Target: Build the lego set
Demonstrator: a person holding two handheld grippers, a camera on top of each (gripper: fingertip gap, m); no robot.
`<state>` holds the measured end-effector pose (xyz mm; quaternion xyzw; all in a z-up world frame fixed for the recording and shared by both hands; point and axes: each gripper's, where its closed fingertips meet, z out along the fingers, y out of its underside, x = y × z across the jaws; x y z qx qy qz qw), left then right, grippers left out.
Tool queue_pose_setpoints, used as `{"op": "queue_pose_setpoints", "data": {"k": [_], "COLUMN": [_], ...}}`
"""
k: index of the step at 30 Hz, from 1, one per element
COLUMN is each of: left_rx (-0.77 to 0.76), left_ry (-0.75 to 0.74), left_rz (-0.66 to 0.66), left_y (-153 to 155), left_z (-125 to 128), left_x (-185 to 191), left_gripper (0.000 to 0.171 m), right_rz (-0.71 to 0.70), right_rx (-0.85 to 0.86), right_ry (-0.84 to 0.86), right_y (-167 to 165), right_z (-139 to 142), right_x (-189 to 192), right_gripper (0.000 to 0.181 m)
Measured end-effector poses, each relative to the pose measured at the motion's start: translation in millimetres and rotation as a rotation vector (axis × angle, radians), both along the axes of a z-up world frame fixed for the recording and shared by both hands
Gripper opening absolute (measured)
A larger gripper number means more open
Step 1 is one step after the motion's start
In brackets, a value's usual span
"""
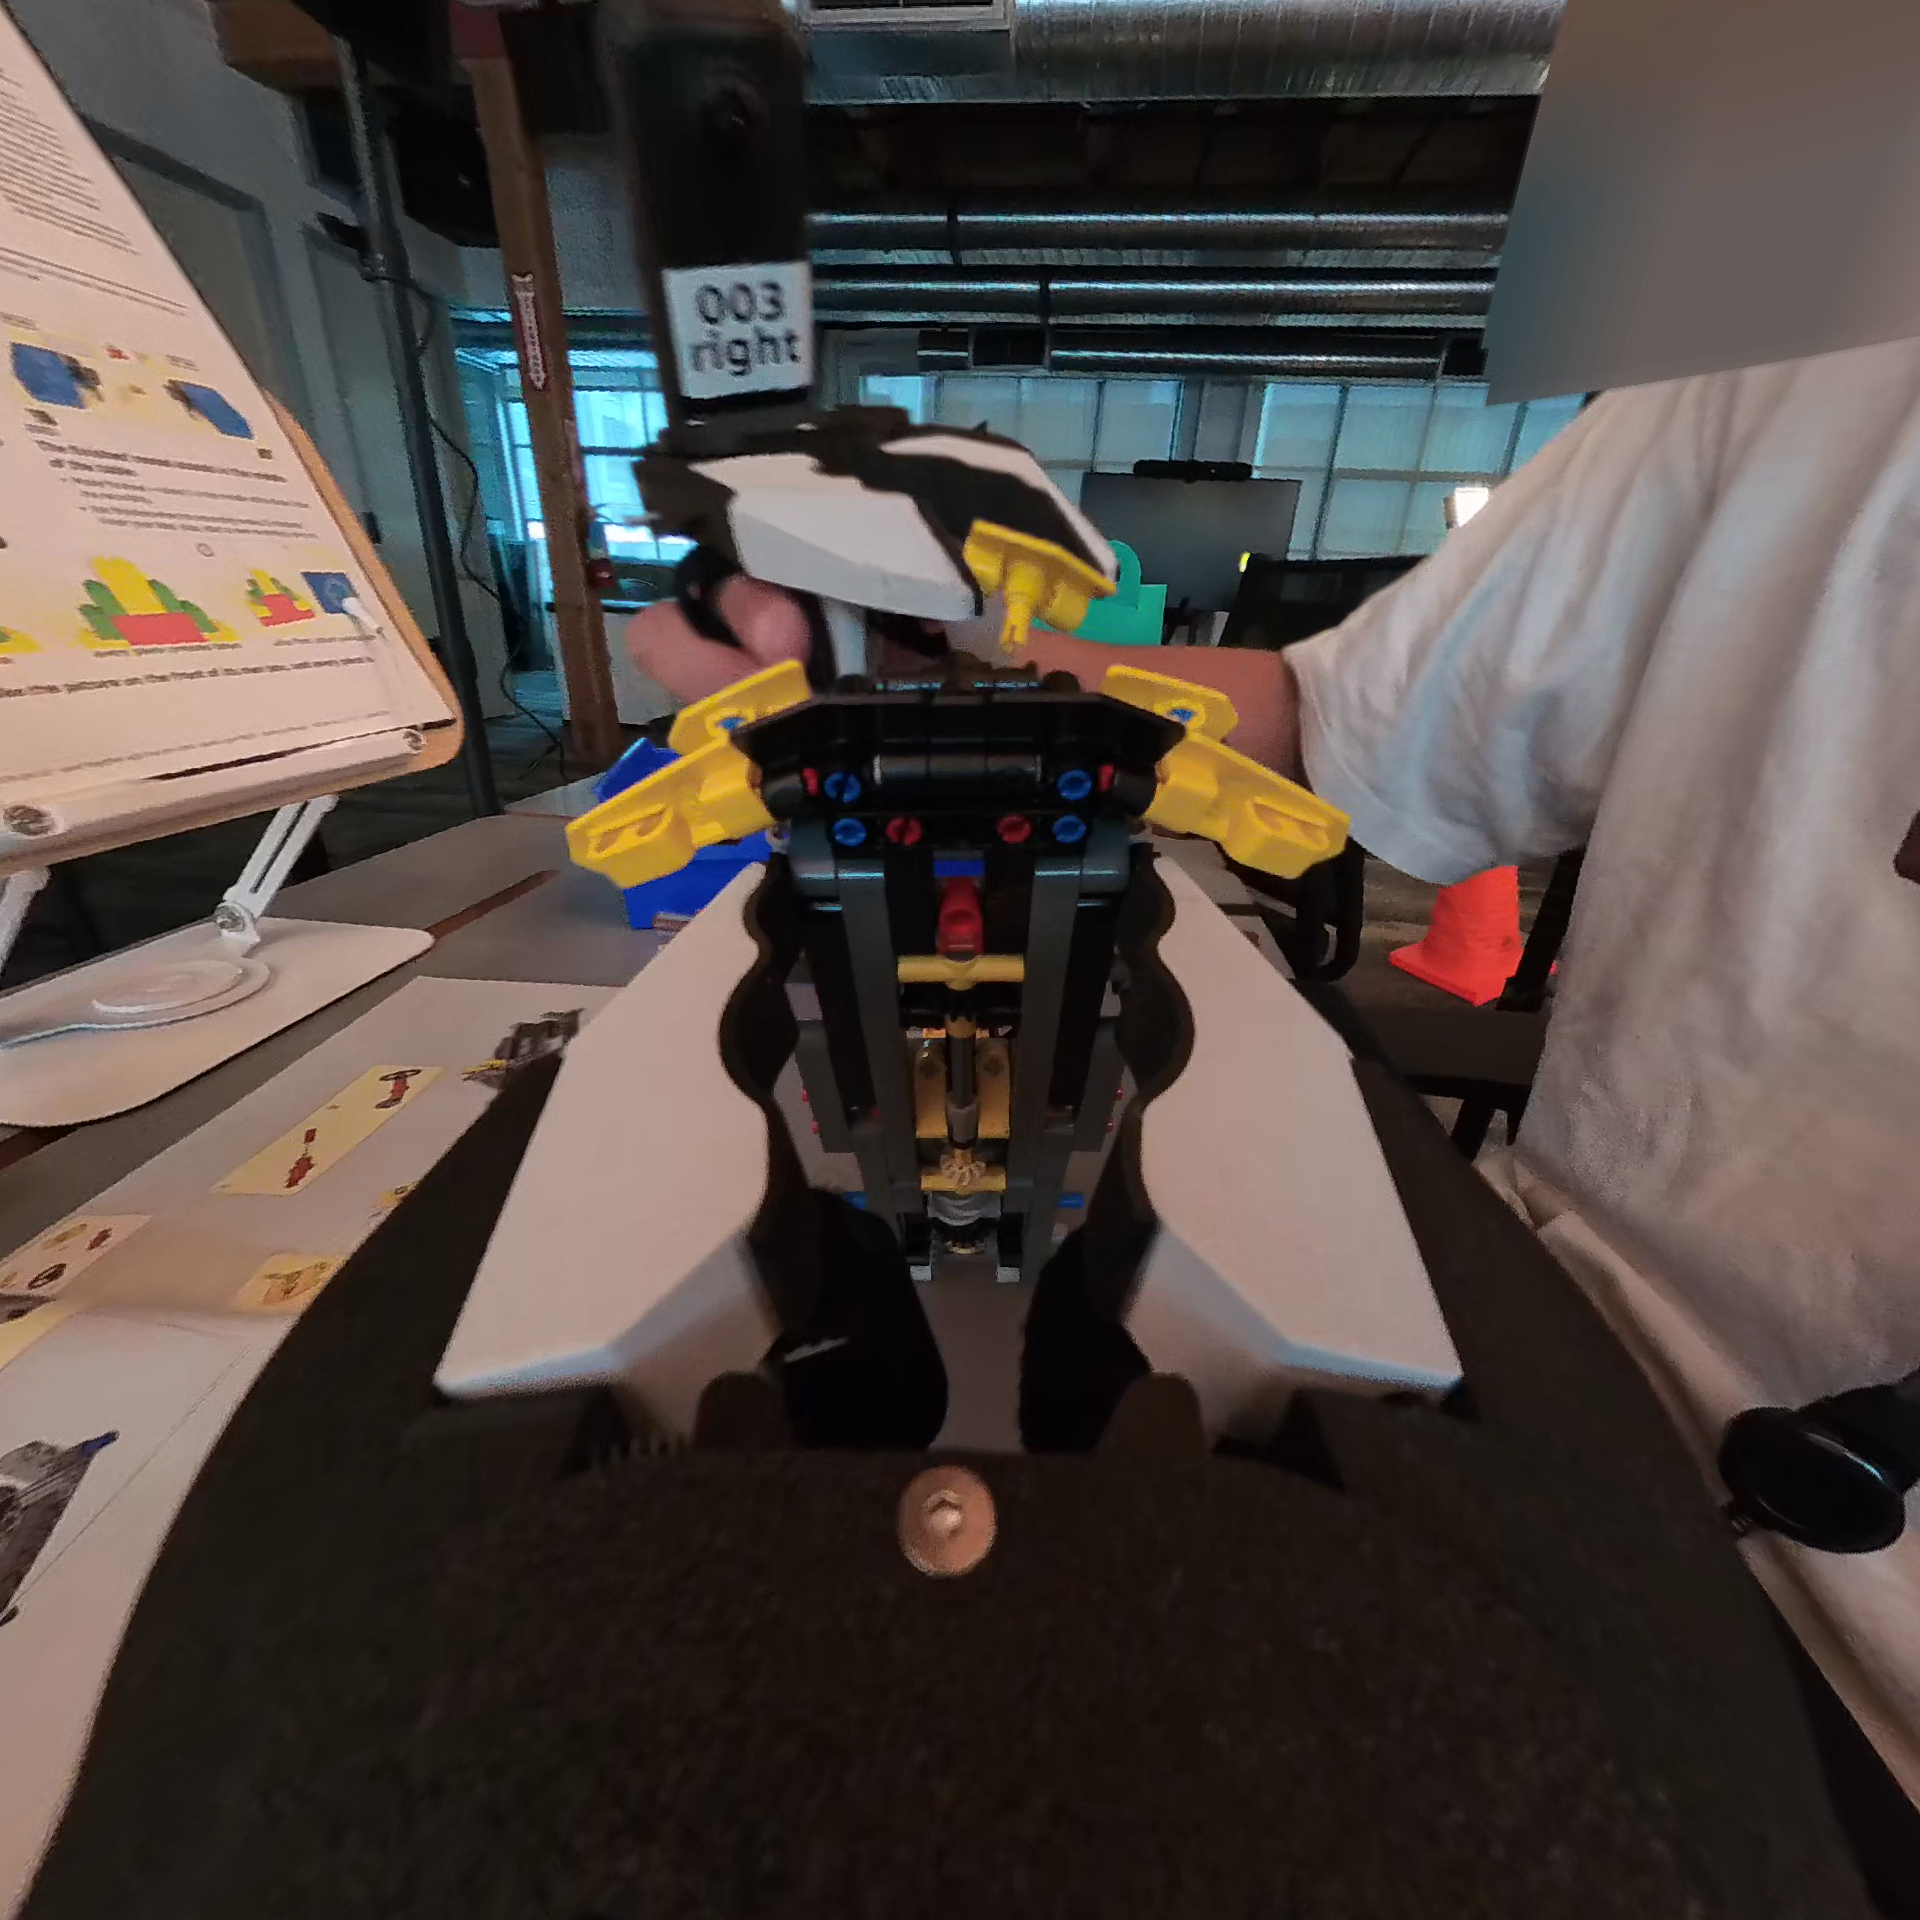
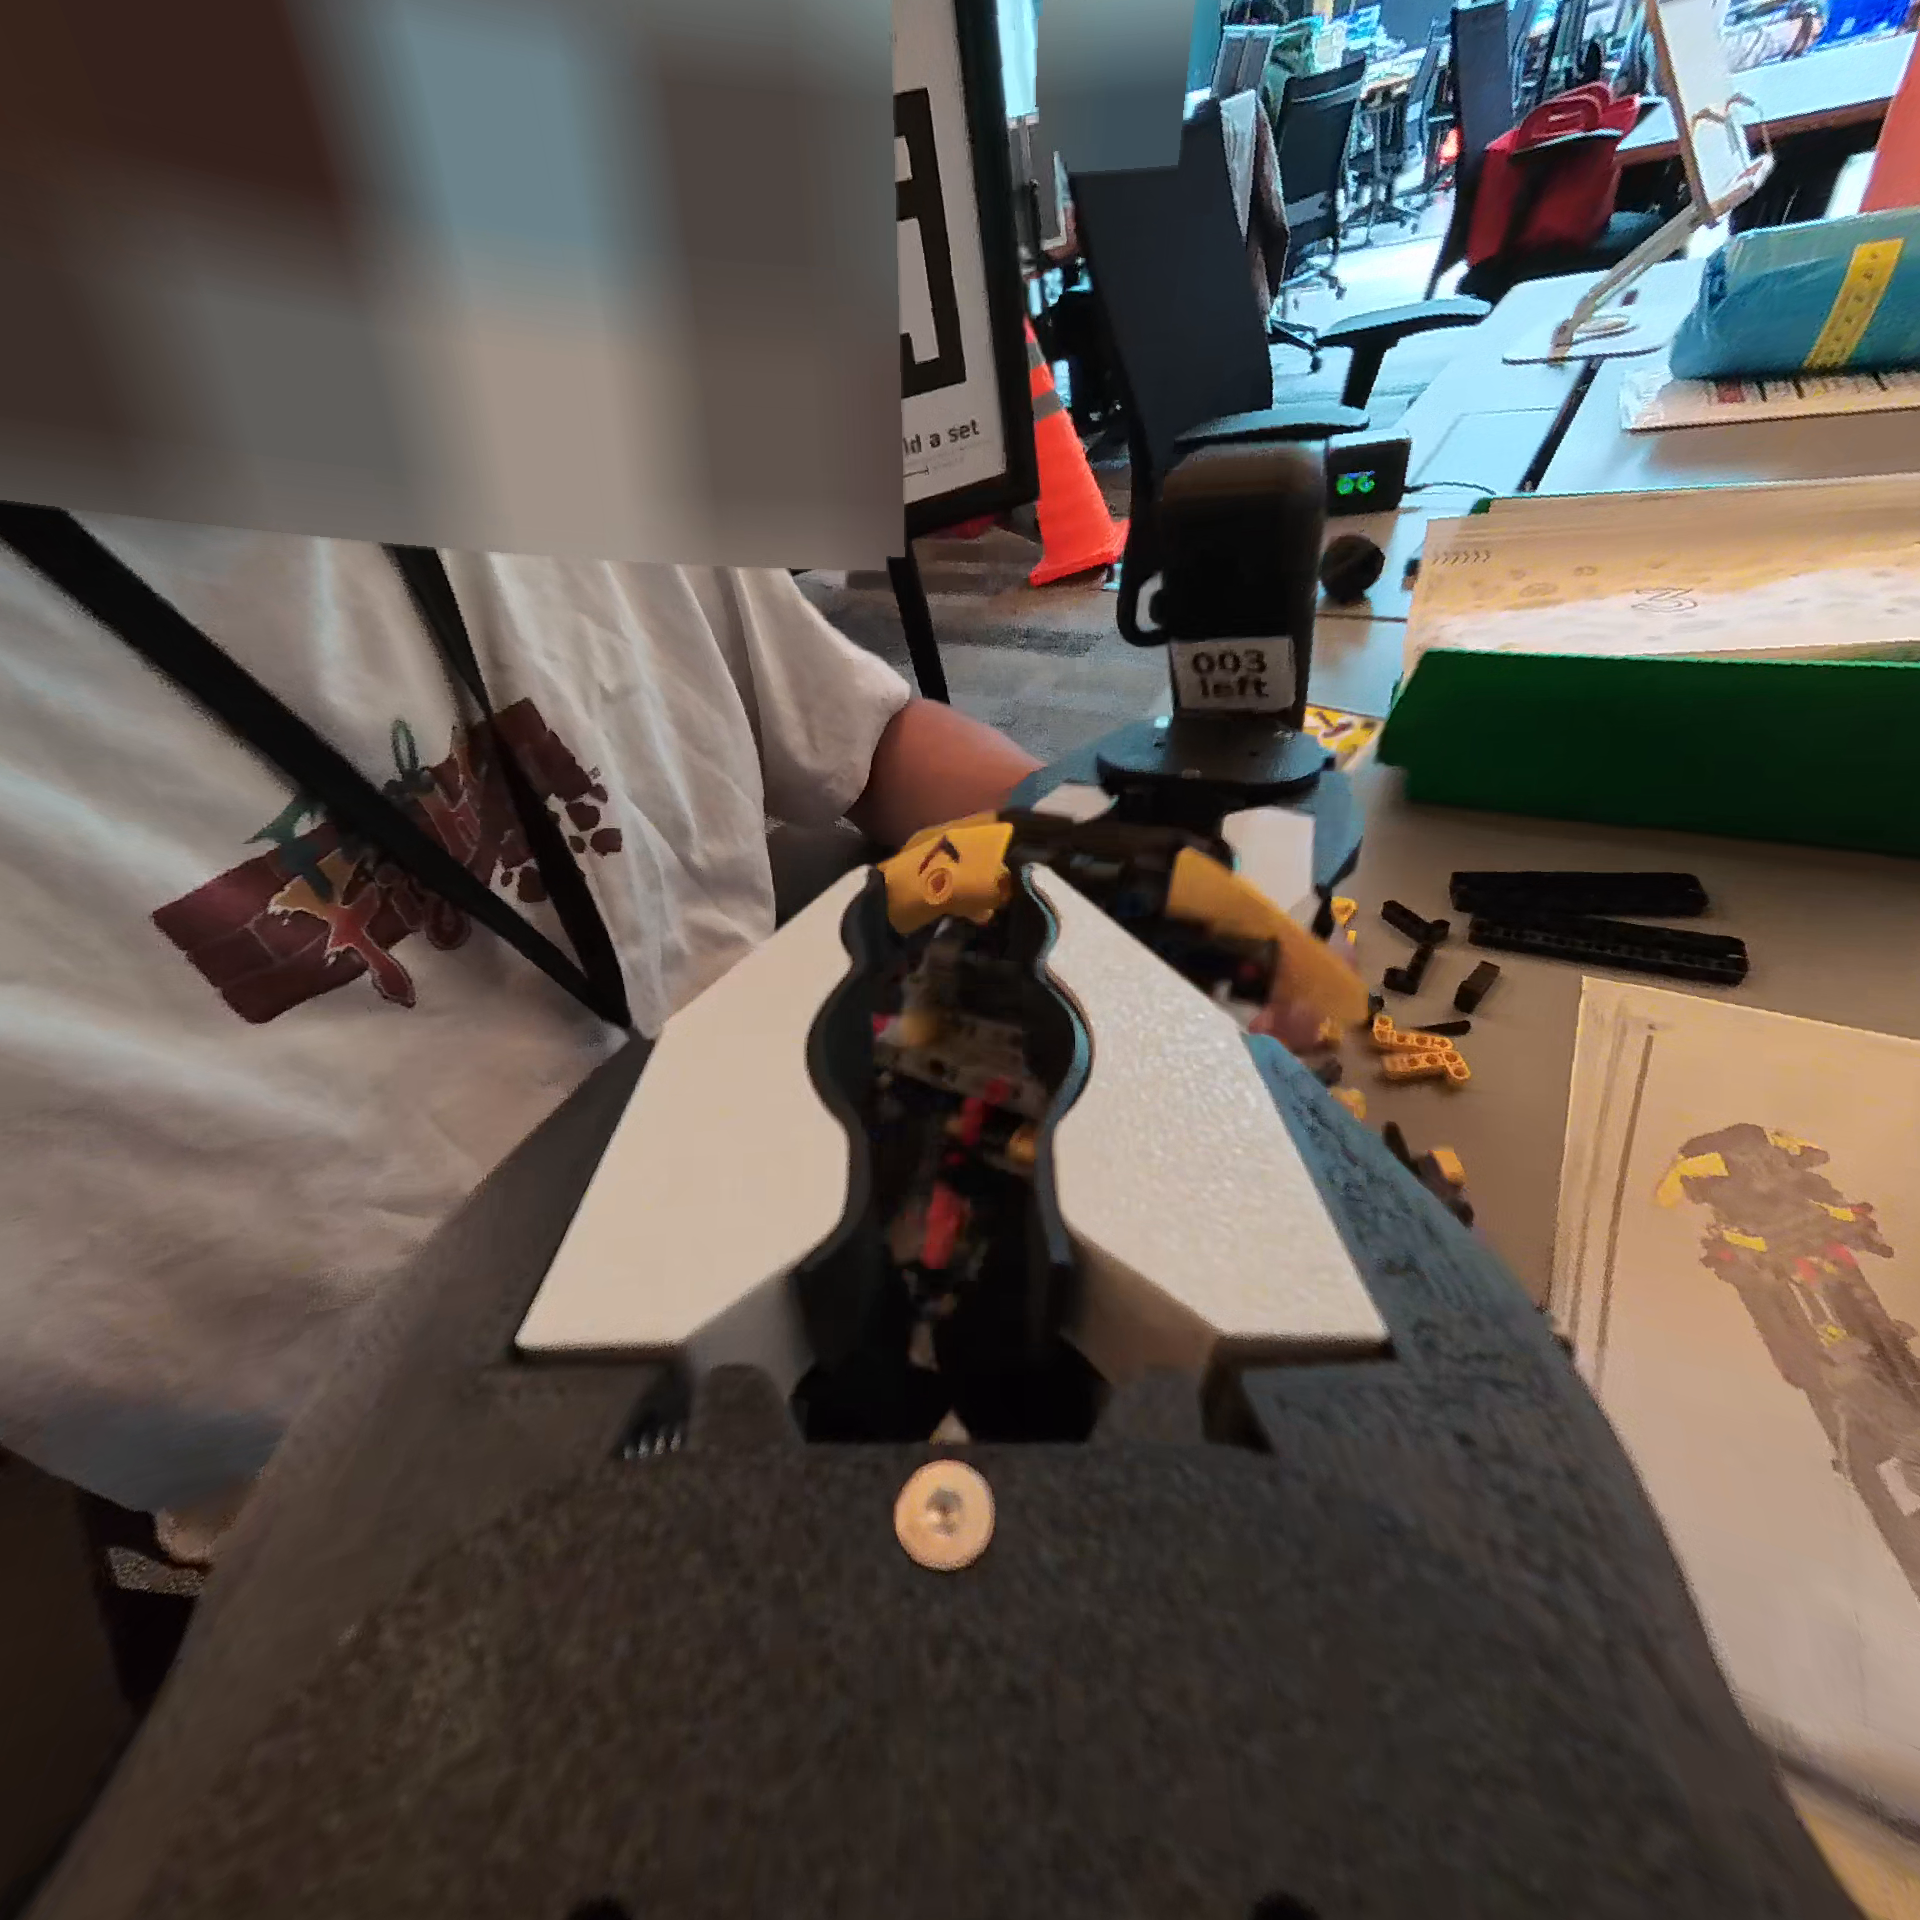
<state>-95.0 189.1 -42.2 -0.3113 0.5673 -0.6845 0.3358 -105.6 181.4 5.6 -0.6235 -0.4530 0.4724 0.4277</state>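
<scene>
Room: open workshop with bare ceiling ducts and tall windows; an orange traffic cone (image 1: 1467, 935) stands on the floor beyond the grey table (image 2: 1455, 935).
Model: black-and-yellow lego chassis (image 1: 951, 904) with blue and red pins, held up off the table, long axis pointing away from the left wrist camera.
Left gripper: left gripper (image 1: 951, 997) has its white fingers (image 1: 665, 1081) closed against both flanks of the chassis — a firm hold, yellow wing panels sticking out past the fingertips.
Right gripper: right gripper (image 1: 1023, 566) comes in from above the far end, pinching a small yellow lego piece with a peg (image 1: 1023, 582) just above the chassis top edge; whether the peg touches it, I cannot tell.
Right wrist view: own white fingers (image 2: 727, 1143) part-closed, the yellow piece (image 2: 945, 873) at their tips — everything between them is blurred.
Loose parts: black beams (image 2: 1590, 920) and small yellow connectors (image 2: 1423, 1049) lie scattered on the table.
Paper: printed instruction sheet (image 2: 1756, 1299) flat on the table; another page on a tilted wooden stand (image 1: 187, 520).
Person: white T-shirt (image 1: 1714, 831), close behind both tools.
</scene>
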Motion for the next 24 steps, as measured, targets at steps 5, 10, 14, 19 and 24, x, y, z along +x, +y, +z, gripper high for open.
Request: {"op": "queue_pose_setpoints", "data": {"k": [5,10,14,19,24], "left_rx": [-0.006,0.000,0.003,-0.009,-0.010], "left_ry": [0.008,0.001,0.001,0.004,0.004], "left_rz": [0.044,0.041,0.044,0.048,0.046], "left_y": [13,11,11,14,14], "left_z": [1,1,1,1,1], "left_x": [1,2,2,2,2], "left_gripper": [0.058,0.058,0.058,0.058,0.058], "right_rz": [-0.245,-0.339,-0.291,-0.189,-0.133], "right_rx": [0.007,-0.041,-0.046,-0.179,-0.295], "right_ry": [-0.432,-0.806,-0.918,-0.947,-0.934], "right_y": [-15,-64,-90,-113,-117], "right_z": [-81,-178,-204,-226,-224], "right_x": [70,113,117,114,113], "right_gripper": [0.023,0.024,0.024,0.024,0.039]}}
